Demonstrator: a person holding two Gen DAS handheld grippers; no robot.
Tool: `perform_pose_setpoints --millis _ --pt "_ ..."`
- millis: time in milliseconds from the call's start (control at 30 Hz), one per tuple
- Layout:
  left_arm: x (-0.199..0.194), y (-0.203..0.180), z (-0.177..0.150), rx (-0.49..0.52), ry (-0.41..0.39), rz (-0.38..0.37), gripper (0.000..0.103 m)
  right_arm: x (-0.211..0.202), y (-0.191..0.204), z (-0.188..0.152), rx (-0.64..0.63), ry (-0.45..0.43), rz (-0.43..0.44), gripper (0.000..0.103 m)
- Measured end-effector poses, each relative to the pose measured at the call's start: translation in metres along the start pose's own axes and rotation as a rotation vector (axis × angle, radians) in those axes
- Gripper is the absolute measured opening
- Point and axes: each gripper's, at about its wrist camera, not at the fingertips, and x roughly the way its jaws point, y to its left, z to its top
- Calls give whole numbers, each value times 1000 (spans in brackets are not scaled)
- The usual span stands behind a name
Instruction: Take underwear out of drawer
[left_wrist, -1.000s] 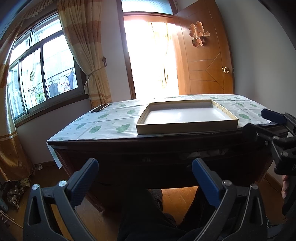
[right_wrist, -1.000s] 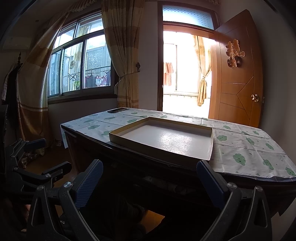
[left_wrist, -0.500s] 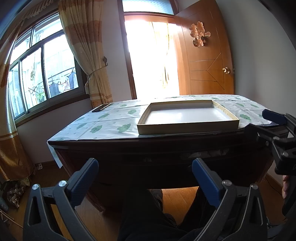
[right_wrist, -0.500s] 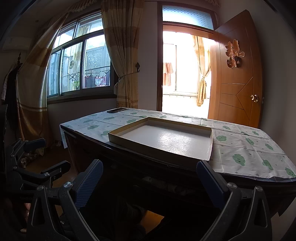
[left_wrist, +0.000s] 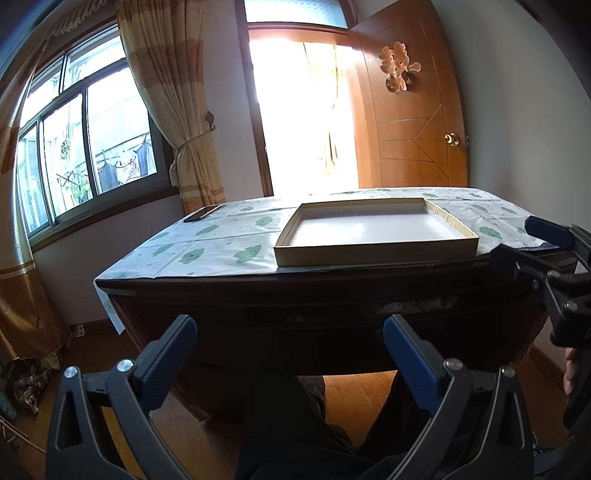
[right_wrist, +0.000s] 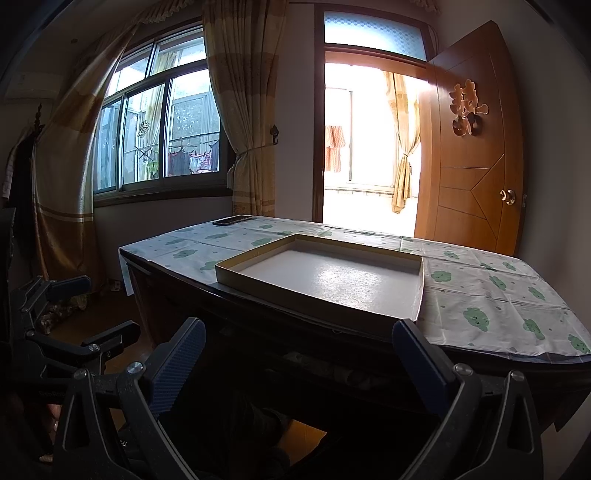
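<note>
Drawer (left_wrist: 417, 306) ahead, beyond parted left claw (left_wrist: 290, 341)

A table (left_wrist: 258, 291) stands ahead of both grippers, a cloth (left_wrist: 207, 243) spread over its top. On the cloth, near the front edge, lies a shallow tray (left_wrist: 373, 251). A phone (left_wrist: 201, 213) lies at the far left corner of the table. Behind the table is an open doorway (right_wrist: 365, 147), with the door (right_wrist: 476, 158) swung to its right. A window (right_wrist: 159, 136) is to the left, a curtain (right_wrist: 243, 122) between window and doorway. Under the tabletop's front edge a drawer (left_wrist: 417, 308) is slightly open, cloth showing inside.
</note>
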Motion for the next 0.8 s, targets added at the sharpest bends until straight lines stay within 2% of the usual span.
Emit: perform_pose_setpoints --millis 367,567,800 --pt "0 4 -4 -2 6 -3 103 -1 -1 -2 21 -7 9 102" --pt "3 3 -6 -1 13 -2 103 -4 0 -3 10 -39 18 102" --pt "4 0 -8 -2 22 -2 103 0 1 -5 -1 -28 20 102"
